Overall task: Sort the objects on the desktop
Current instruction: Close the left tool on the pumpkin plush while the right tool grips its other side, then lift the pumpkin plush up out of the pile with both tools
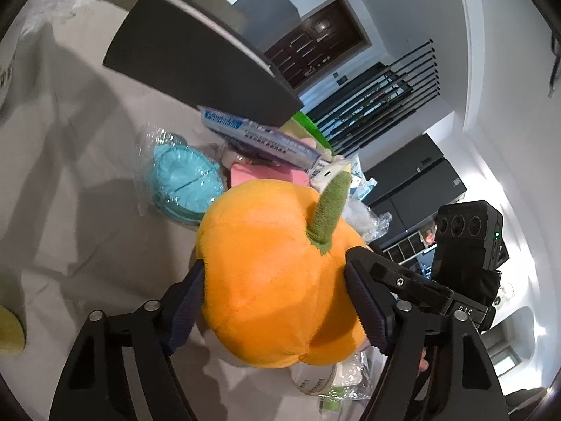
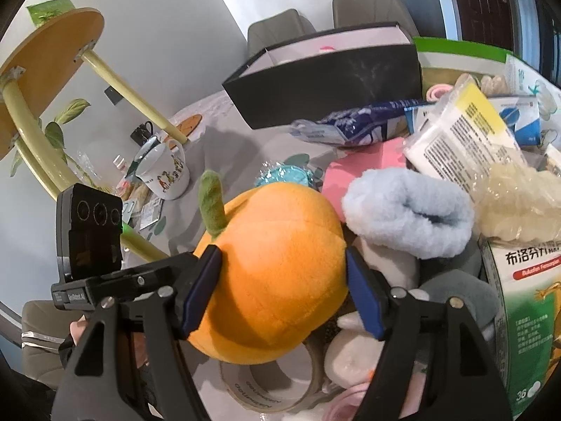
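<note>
— What are the grippers built like?
— The left gripper (image 1: pixel 277 301) and right gripper (image 2: pixel 280 291) have black angular arms, silver screws and ribbed dark blue pads (image 2: pixel 200 291).
— Worn?
— Dark sleeve (image 2: pixel 66 347).

White walls (image 1: pixel 413 7) curve round the upper right of the left wrist view, a dark panelled door (image 1: pixel 315 45) set in them, black railing bars (image 1: pixel 382 94) just below it; over in the right wrist view, two grey chair backs (image 2: pixel 280 28) top centre, a round wooden stand (image 2: pixel 49 52) upper left
</note>
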The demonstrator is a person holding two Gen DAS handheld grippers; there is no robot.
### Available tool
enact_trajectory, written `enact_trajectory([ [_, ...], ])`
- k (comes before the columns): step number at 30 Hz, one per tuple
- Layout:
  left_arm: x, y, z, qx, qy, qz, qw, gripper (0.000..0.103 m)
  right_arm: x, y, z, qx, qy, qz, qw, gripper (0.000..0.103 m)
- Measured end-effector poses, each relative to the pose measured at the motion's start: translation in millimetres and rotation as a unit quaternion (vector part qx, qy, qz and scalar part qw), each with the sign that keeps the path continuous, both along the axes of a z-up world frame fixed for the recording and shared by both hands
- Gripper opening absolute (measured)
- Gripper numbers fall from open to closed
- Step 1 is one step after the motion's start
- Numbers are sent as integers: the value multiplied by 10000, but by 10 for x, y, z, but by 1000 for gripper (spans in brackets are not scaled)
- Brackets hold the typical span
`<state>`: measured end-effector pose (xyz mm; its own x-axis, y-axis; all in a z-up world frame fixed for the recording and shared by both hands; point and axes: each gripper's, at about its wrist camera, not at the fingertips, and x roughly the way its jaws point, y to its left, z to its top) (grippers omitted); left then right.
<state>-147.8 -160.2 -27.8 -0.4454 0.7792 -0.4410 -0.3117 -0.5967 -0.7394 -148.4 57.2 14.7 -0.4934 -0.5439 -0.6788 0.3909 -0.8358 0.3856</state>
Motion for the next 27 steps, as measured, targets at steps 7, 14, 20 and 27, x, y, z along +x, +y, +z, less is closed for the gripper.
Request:
enact_trajectory([
  [7, 28, -6, 121, -193, 176, 155, 9995, 61, 65, -9, 101, 35, 273, 12, 9996, 73],
  [14, 42, 50, 181, -410, 262, 216, 9986, 61, 97, -45, 95, 182, 328, 9, 9993, 73],
  [20, 21, 68, 262, -491, 378, 244, 9978, 61, 129, -50, 179, 161, 460, -3, 9988, 73],
  [27, -18, 108, 378, -611, 529, 283, 9963, 61, 136, -41, 276, 129, 598, -54, 9981, 73],
])
